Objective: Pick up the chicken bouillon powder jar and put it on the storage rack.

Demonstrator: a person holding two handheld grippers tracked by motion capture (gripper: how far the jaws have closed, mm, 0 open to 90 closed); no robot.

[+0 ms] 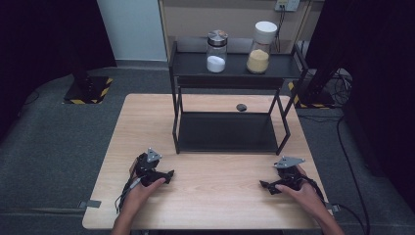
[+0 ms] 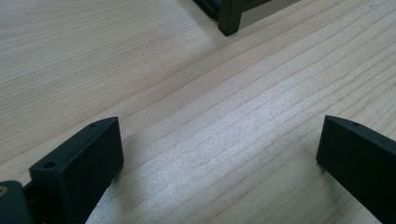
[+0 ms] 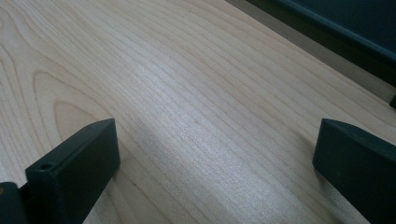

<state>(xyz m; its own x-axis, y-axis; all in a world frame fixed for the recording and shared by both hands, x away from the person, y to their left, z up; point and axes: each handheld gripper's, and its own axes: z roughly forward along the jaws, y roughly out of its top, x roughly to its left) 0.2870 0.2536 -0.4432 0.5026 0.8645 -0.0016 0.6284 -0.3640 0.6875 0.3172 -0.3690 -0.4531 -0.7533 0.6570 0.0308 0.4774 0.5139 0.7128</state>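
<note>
Your left hand-held gripper point(image 1: 169, 175) released, resting on the counter point(image 1: 215, 196) in front of the black rack point(image 1: 227, 132), your right hand-held gripper point(image 1: 265, 186) released likewise, nothing between either's jaws, both near the rack's front feet

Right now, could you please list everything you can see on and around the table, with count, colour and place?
Table: one, light wood, centre of the high view.
Rack: one, black, two shelves, standing at the table's far half.
Jar of white powder: one, clear with silver lid, top shelf, left.
Jar of yellow powder: one, clear with white lid, top shelf, right.
Small dark round thing: one, on the table behind the rack's lower shelf.
Striped base plates: yellow and black, on the floor at the far left and far right.
Left claw: black, open, resting low at the near left, nothing between its jaws.
Right claw: black, open, at the near right, nothing between its jaws.
</note>
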